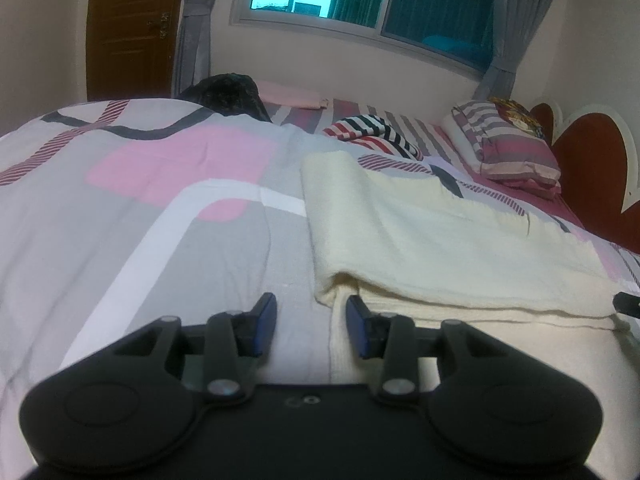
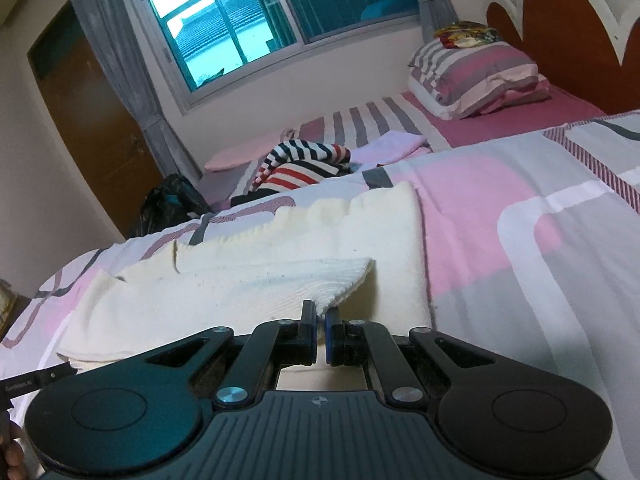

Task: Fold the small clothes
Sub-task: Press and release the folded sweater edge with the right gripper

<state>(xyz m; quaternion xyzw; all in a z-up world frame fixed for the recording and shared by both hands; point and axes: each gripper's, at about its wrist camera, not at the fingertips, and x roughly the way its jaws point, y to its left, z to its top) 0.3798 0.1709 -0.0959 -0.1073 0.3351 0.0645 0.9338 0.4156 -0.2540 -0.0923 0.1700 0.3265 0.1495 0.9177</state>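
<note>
A cream knitted cloth lies partly folded on the patterned bedspread. My left gripper hangs open just above the cloth's near left edge, which runs under the gap between its fingers; the pads do not press on it. In the right wrist view my right gripper is shut on a corner of the cream cloth, and it holds that flap lifted over the layer beneath. A black tip of the right gripper shows at the right edge of the left wrist view.
A red, white and navy striped garment lies further up the bed. Striped pillows lean against the red headboard. A black bag sits at the far edge. A folded pink cloth lies nearby.
</note>
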